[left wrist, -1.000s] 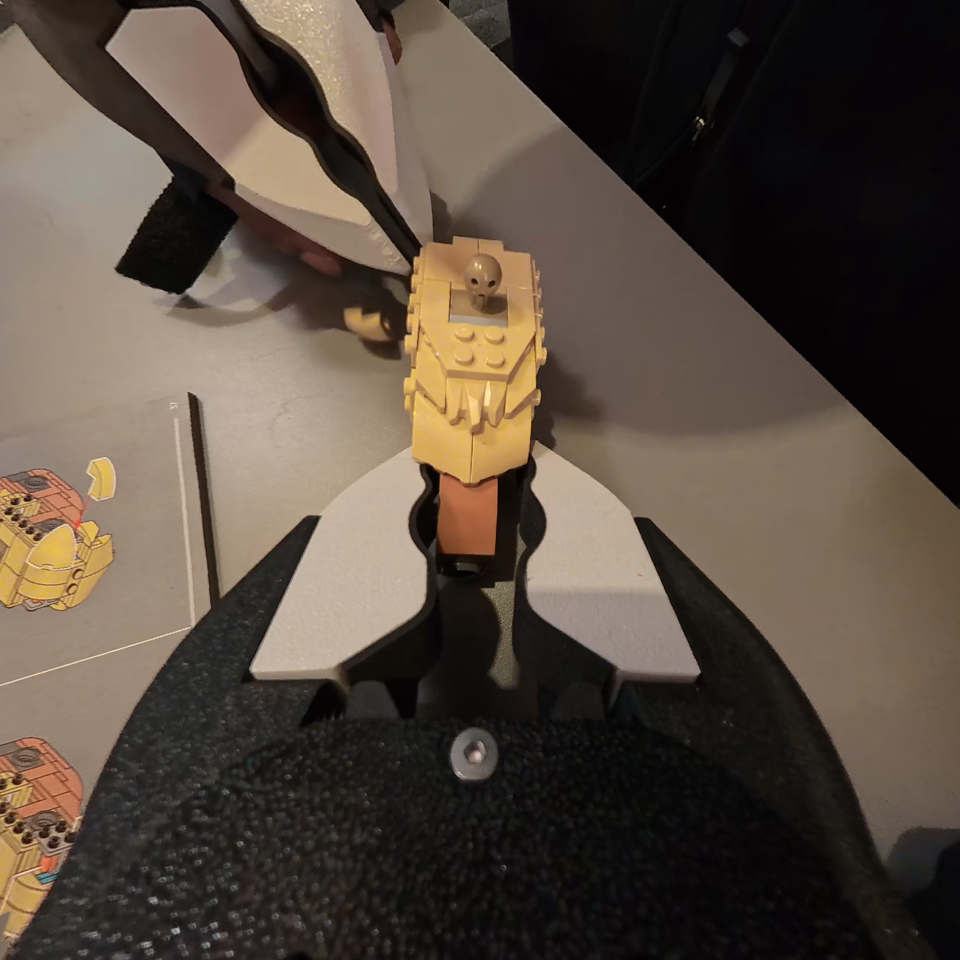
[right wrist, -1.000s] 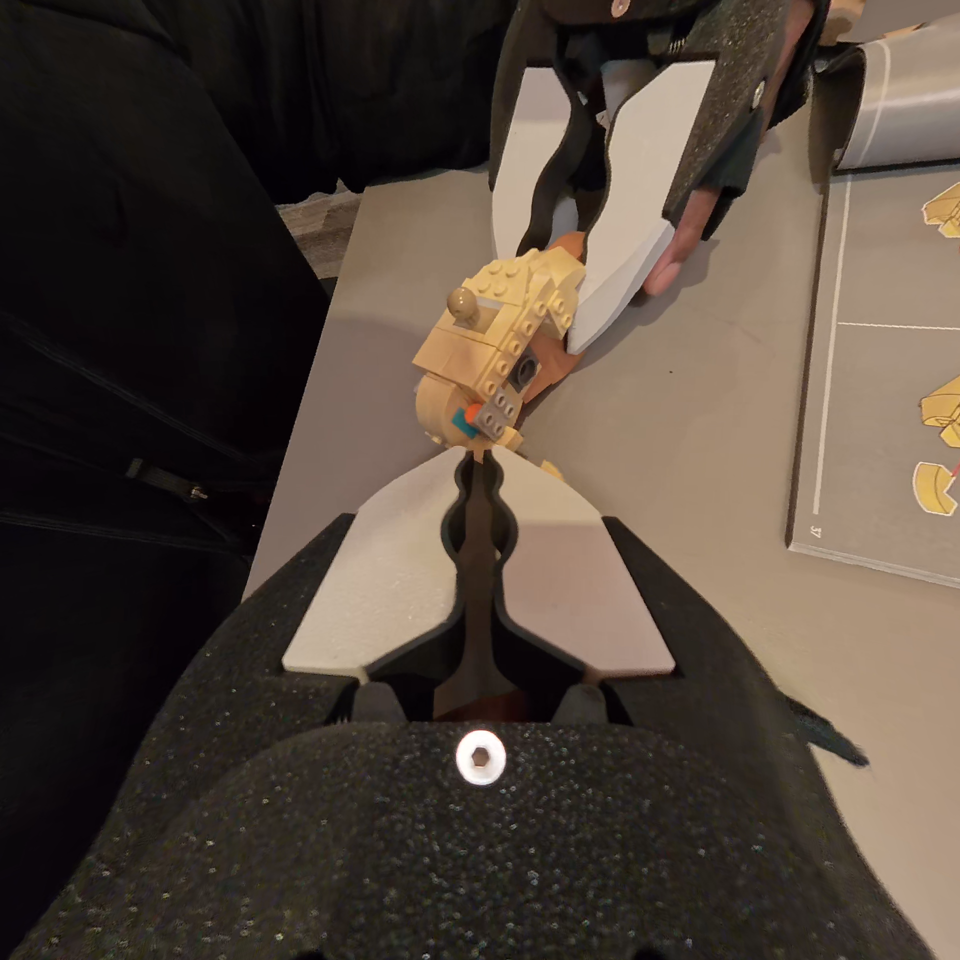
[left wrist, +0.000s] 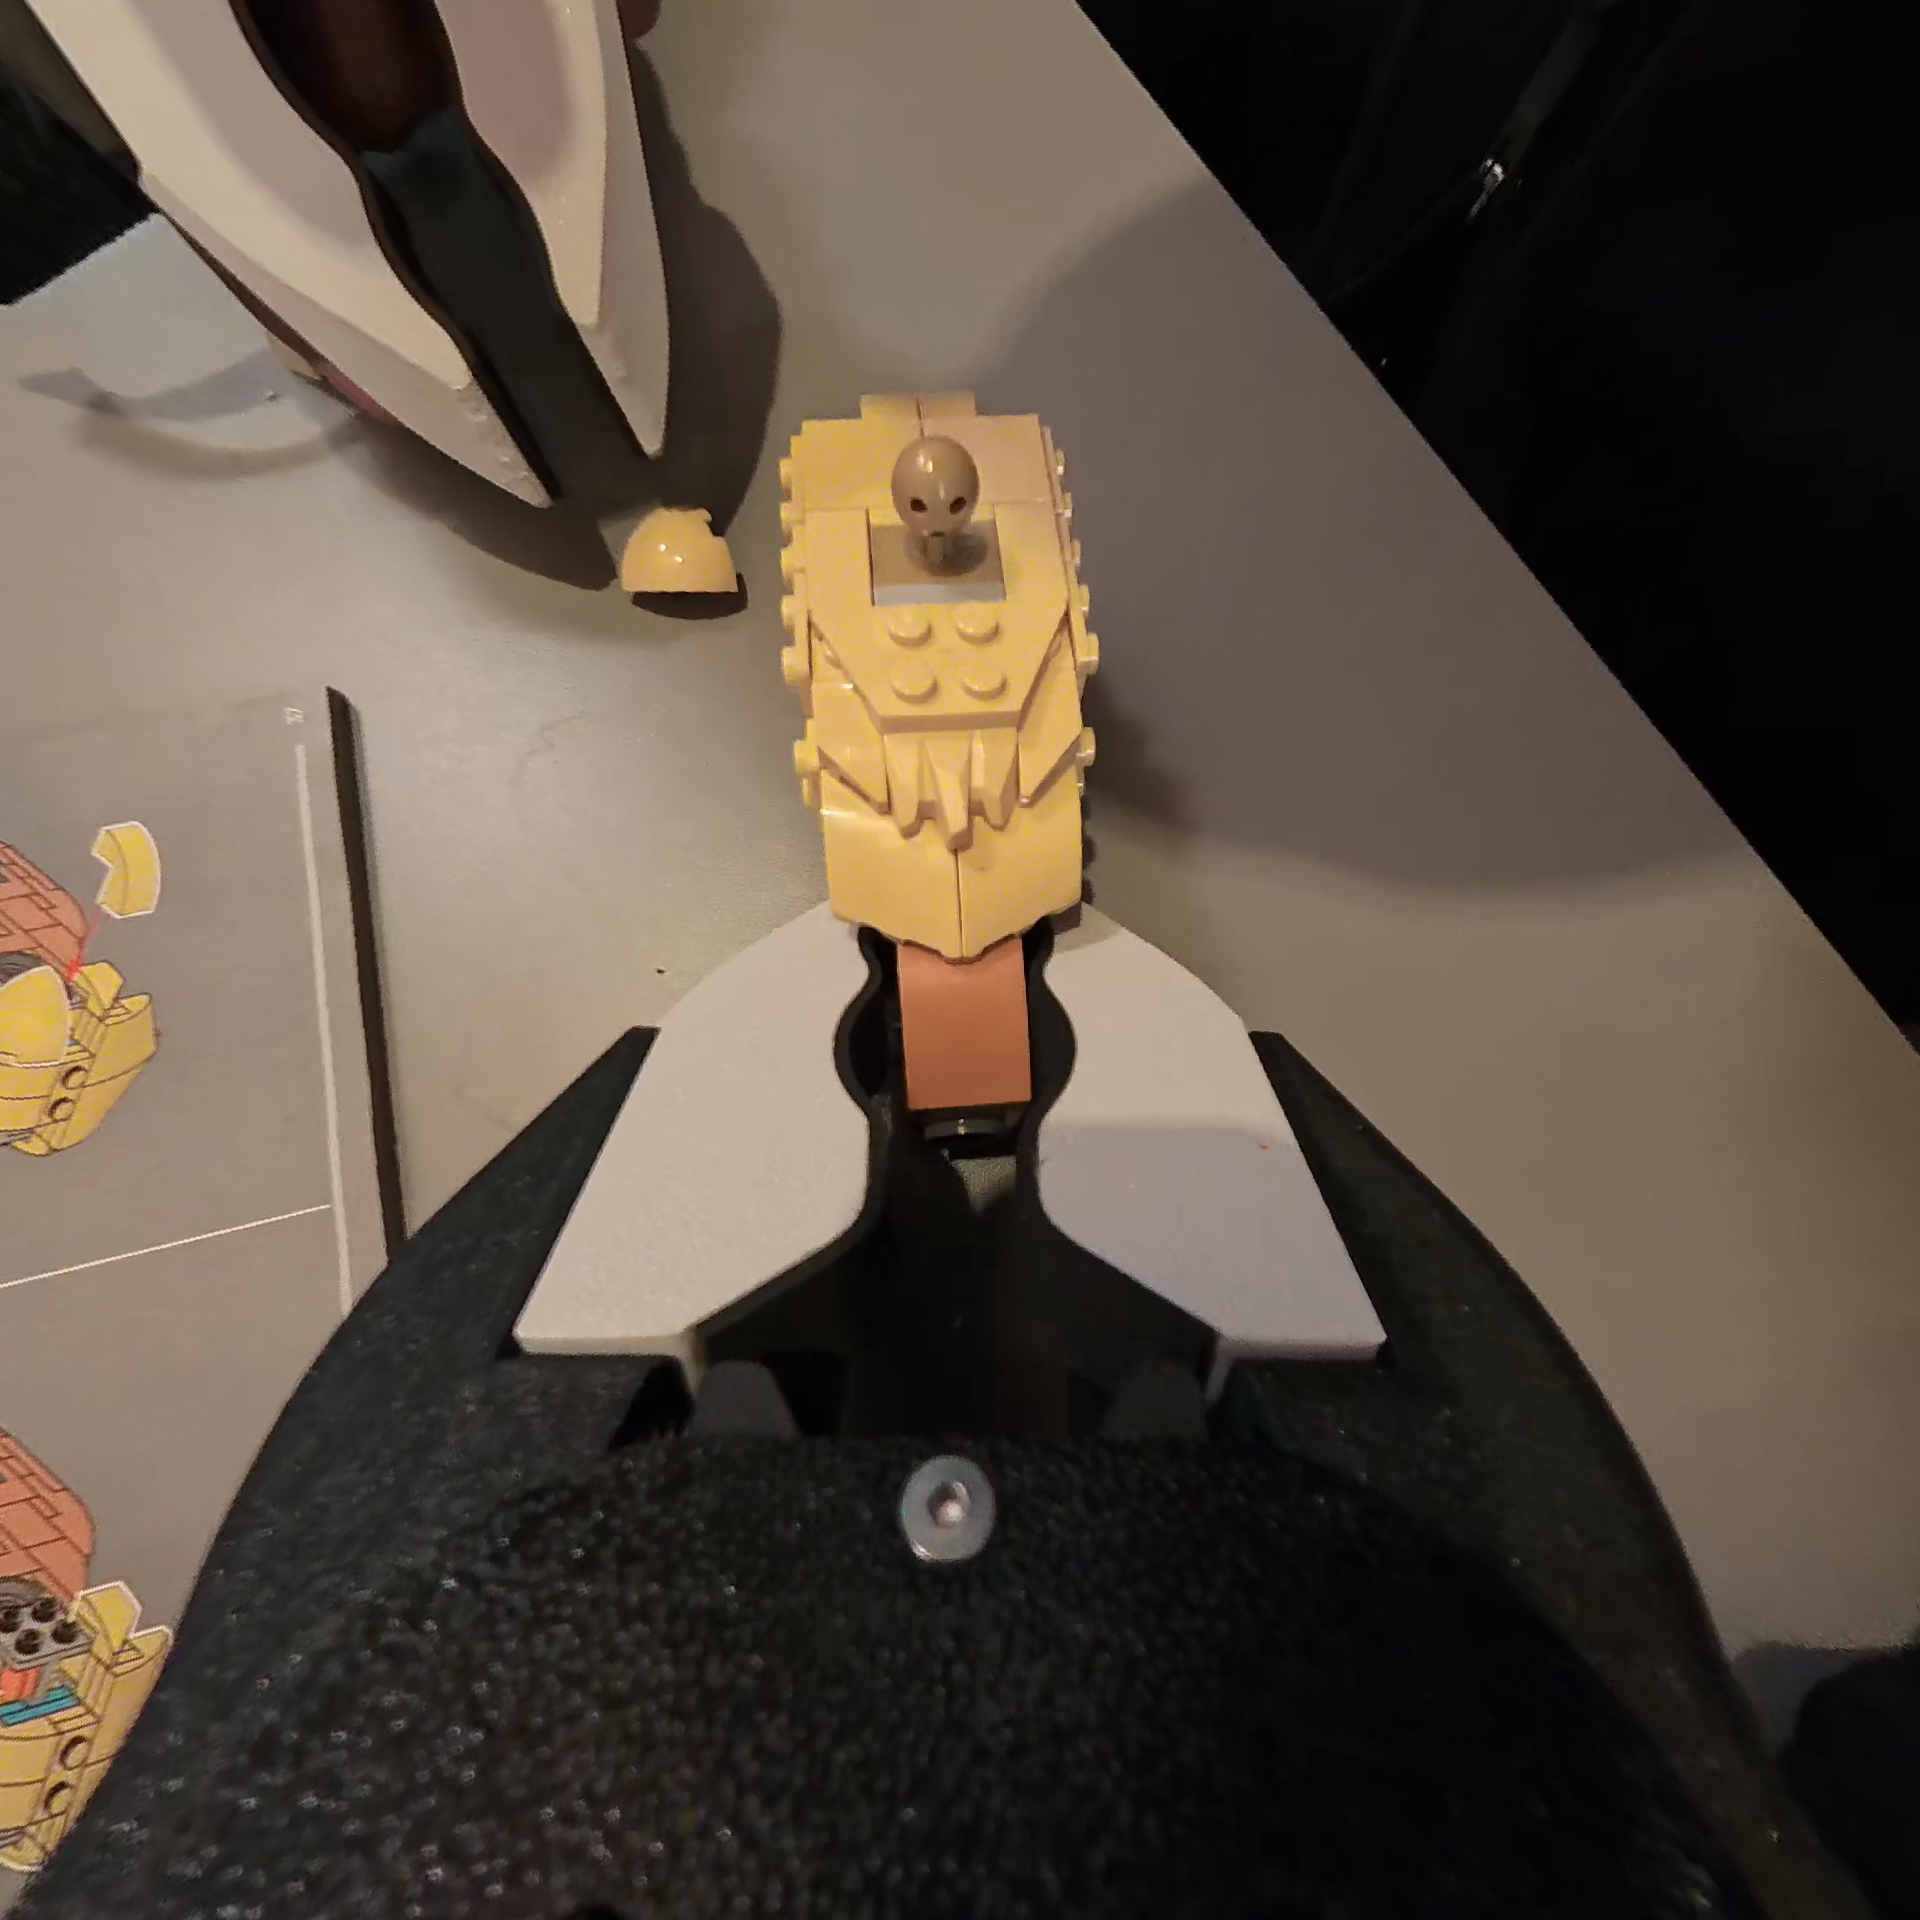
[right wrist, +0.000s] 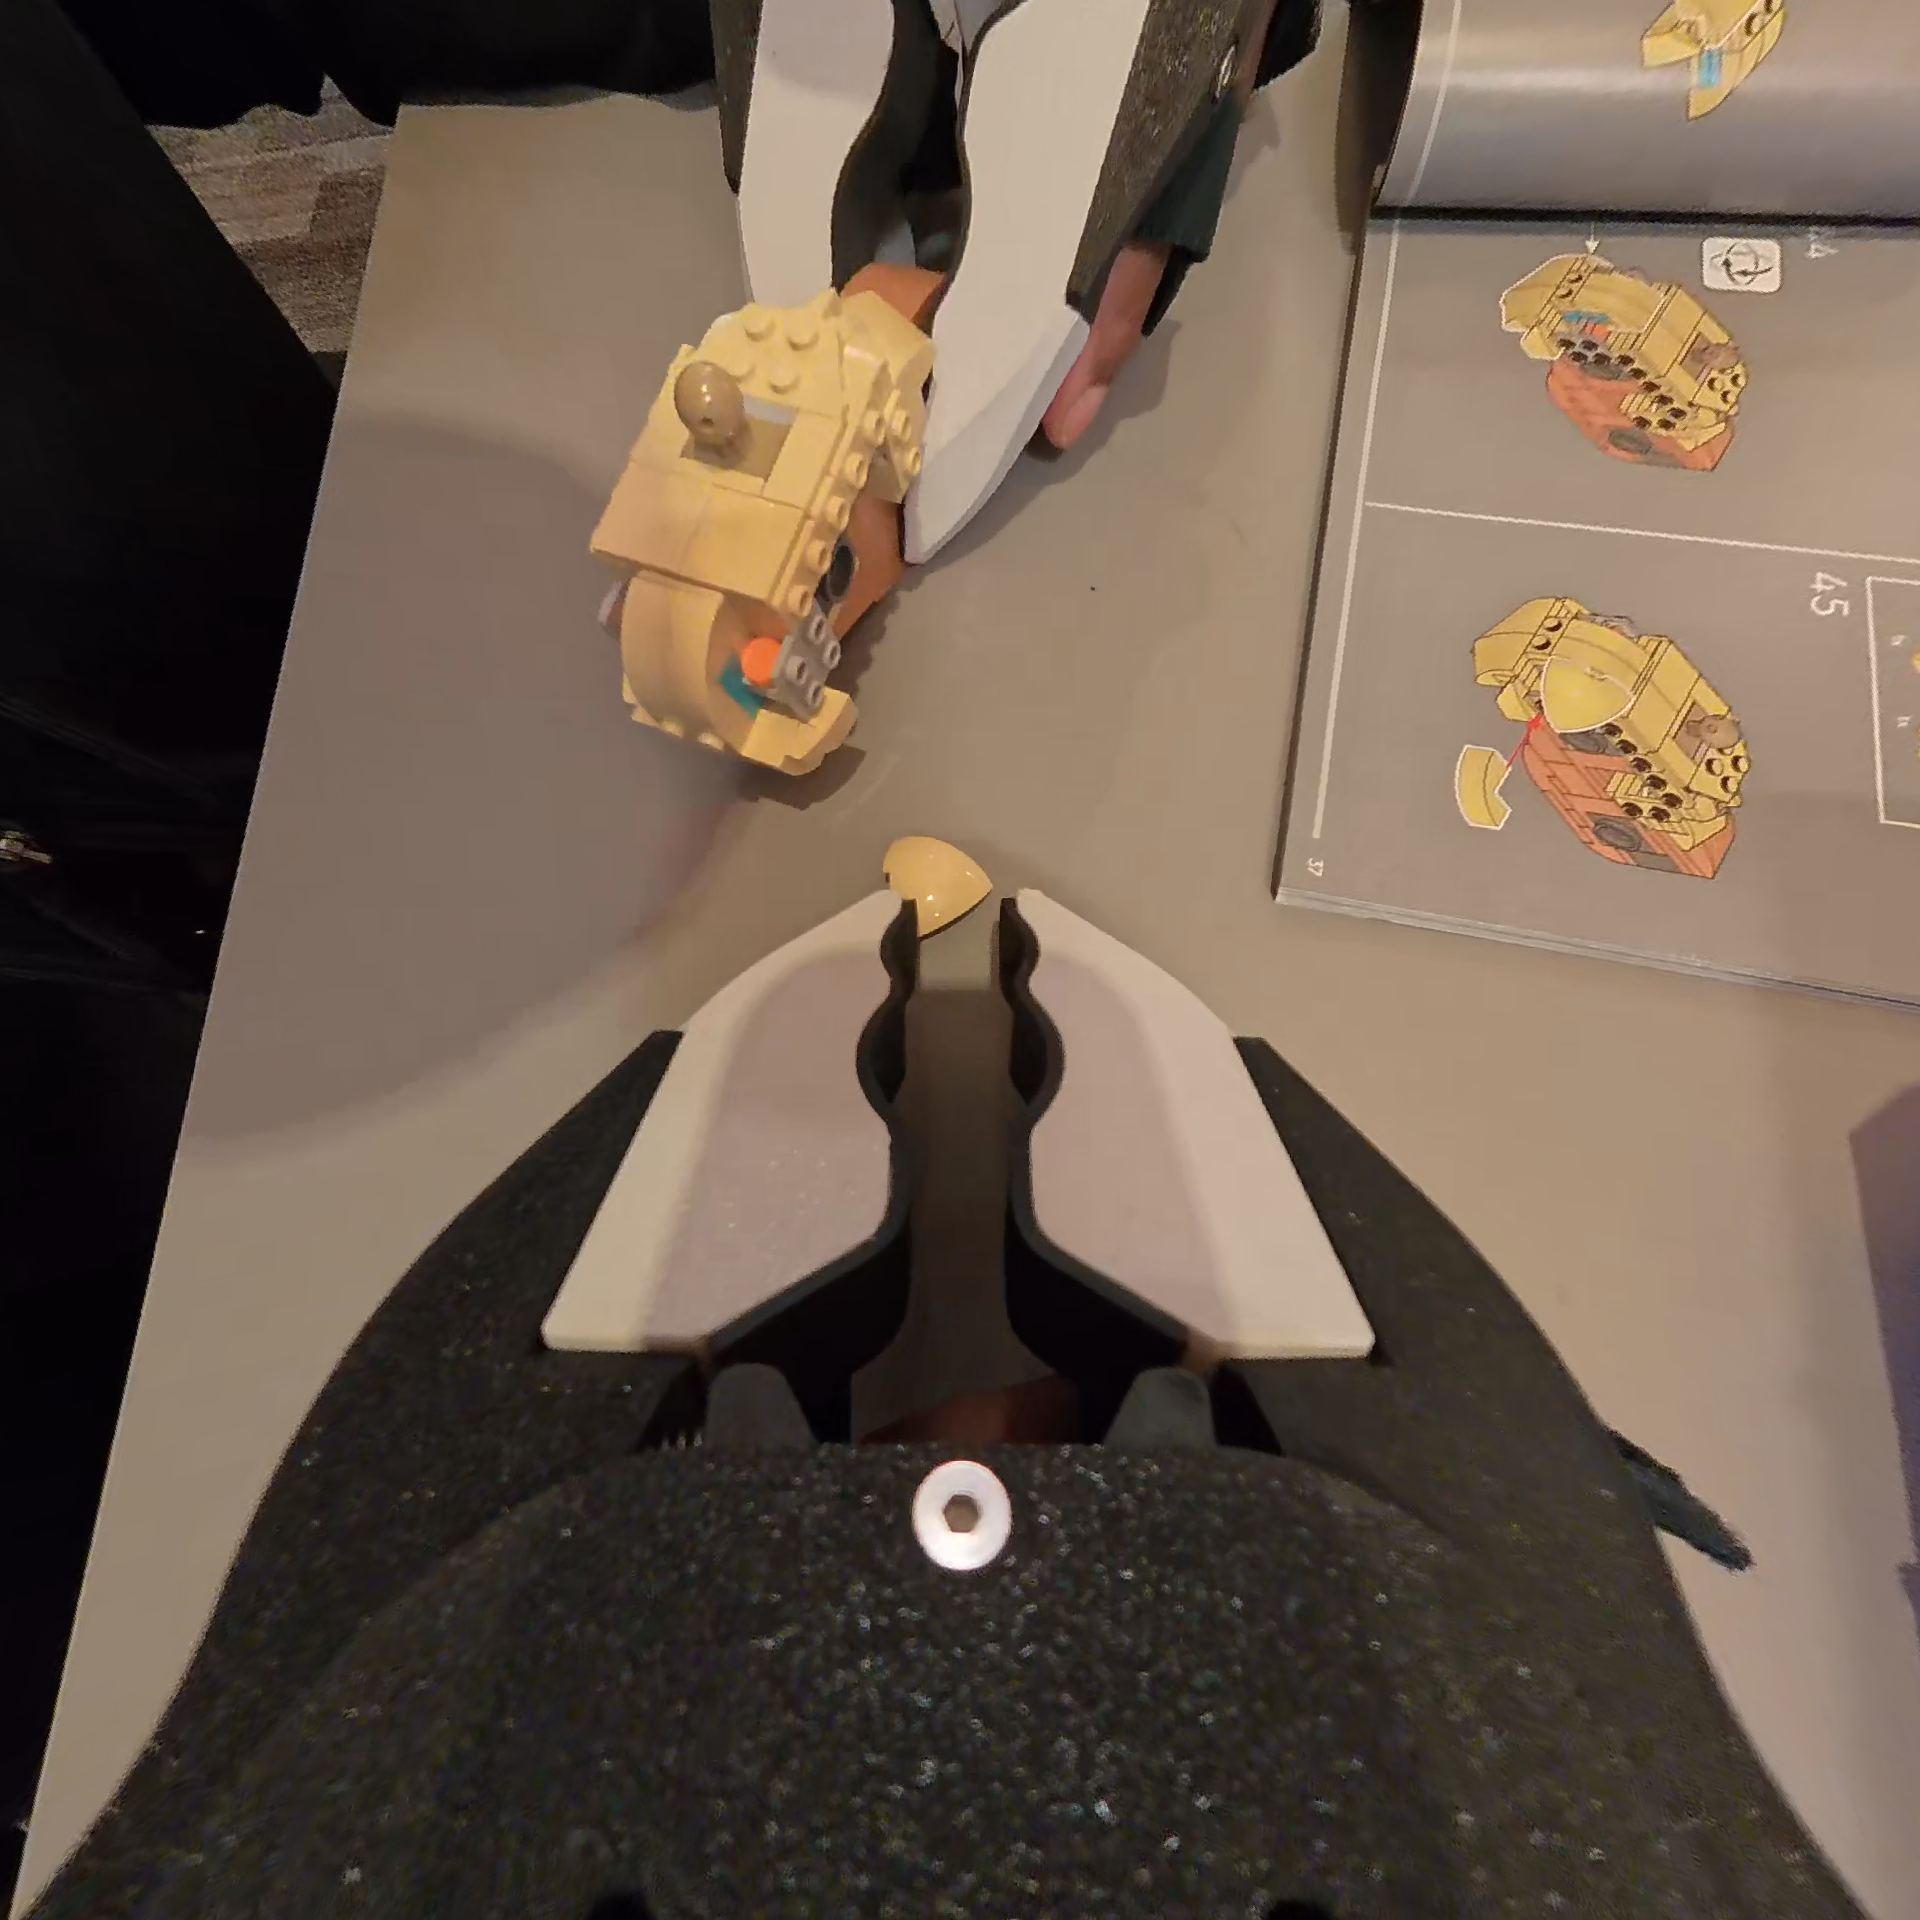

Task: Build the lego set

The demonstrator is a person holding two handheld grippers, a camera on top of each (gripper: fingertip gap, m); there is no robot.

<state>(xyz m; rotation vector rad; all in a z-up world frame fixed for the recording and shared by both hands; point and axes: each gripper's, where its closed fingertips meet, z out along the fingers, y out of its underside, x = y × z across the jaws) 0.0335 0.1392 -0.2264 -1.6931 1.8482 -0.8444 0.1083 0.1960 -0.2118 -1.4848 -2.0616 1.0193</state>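
Two grippers work over a grey table (right wrist: 1143, 675).
Left gripper (left wrist: 961, 1029) clamps the brick model (left wrist: 935, 675); right gripper (right wrist: 951, 914), slightly open, holds nothing, a tan dome piece (right wrist: 935, 878) at its tips.

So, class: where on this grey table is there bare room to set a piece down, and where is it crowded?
Bare: the strip between the tan brick model and the instruction booklet; also the table left of the right hand-held gripper. Crowded: around the model, held by the left hand-held gripper, and the small tan dome piece.
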